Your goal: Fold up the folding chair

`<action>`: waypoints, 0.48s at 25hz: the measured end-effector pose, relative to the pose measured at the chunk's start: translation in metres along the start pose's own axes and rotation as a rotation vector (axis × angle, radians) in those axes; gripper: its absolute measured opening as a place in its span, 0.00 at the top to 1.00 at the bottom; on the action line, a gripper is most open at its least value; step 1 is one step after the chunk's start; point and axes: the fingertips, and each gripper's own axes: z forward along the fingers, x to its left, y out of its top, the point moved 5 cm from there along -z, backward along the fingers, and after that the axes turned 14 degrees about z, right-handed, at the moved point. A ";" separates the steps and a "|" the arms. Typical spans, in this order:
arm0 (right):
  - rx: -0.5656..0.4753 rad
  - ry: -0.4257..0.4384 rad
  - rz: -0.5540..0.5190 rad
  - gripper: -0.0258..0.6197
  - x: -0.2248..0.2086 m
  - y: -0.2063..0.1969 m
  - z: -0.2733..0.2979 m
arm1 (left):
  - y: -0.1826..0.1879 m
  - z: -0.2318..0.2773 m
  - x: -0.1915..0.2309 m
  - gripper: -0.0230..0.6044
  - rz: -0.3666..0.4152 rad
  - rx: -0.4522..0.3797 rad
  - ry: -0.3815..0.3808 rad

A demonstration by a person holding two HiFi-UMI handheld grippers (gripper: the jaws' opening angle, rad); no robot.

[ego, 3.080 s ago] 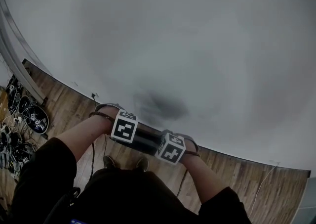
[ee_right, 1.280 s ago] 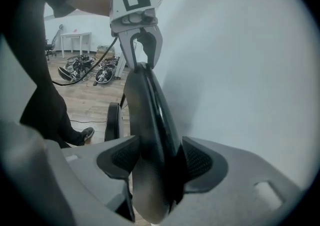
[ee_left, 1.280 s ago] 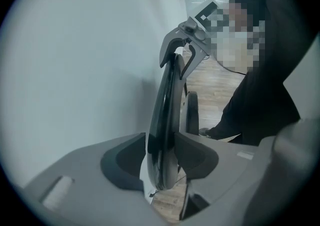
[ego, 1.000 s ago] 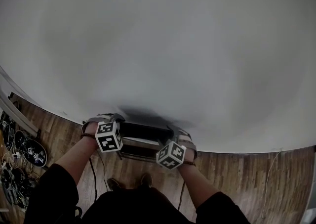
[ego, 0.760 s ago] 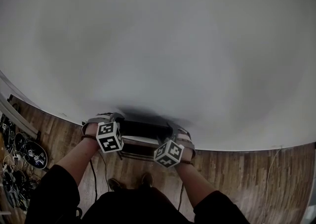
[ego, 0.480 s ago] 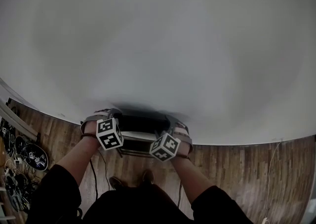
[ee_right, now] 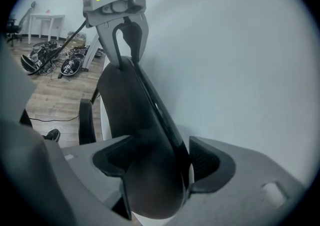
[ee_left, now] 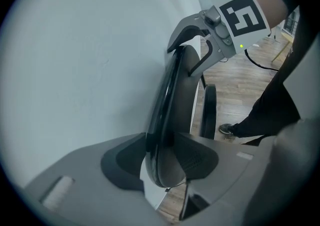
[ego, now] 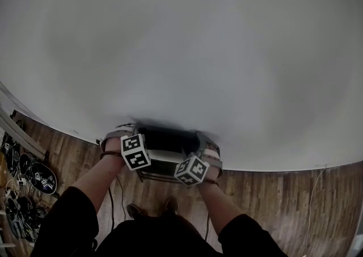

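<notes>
The black folding chair (ego: 164,142) stands folded flat, upright, close to the white wall. Both grippers sit on its top edge, at opposite ends. My left gripper (ee_left: 162,157) is shut on the left end of the chair back (ee_left: 180,100), pads pressing both faces. My right gripper (ee_right: 160,165) straddles the right end of the chair back (ee_right: 125,105). Its jaws have just been opening, and a thin gap shows at the wall-side pad (ee_right: 202,162). In the head view the left gripper (ego: 133,132) and right gripper (ego: 201,138) flank the chair top.
The white wall (ego: 187,46) fills most of the head view, right behind the chair. Wooden floor (ego: 272,193) runs below it. Cables and round gear (ego: 28,173) lie at the left. The person's shoes (ego: 133,210) stand just under the chair. A white table (ee_right: 45,18) stands far off.
Both hands and the chair top have shifted slightly to the right along the wall. Three seconds ago the grippers sat closer together and lower on the chair.
</notes>
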 end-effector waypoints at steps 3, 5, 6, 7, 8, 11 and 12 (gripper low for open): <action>-0.018 -0.020 -0.004 0.45 0.000 -0.002 0.001 | 0.002 0.002 0.001 0.68 0.004 0.007 0.003; -0.028 -0.033 -0.011 0.45 0.002 -0.003 0.003 | 0.001 0.005 0.000 0.68 0.005 0.012 0.004; -0.034 -0.040 -0.015 0.45 0.003 -0.003 0.004 | -0.001 0.007 0.000 0.67 0.006 0.015 0.003; -0.039 -0.047 -0.018 0.44 0.004 -0.003 0.005 | -0.002 0.008 0.001 0.67 0.008 0.017 0.002; -0.044 -0.053 -0.020 0.44 0.004 -0.003 0.005 | -0.003 0.008 0.002 0.67 0.011 0.019 0.001; -0.050 -0.059 -0.024 0.44 0.004 -0.002 0.003 | -0.002 0.006 0.002 0.67 0.016 0.023 -0.003; -0.050 -0.059 -0.026 0.44 0.003 -0.002 0.003 | -0.001 0.006 0.002 0.68 0.017 0.022 -0.007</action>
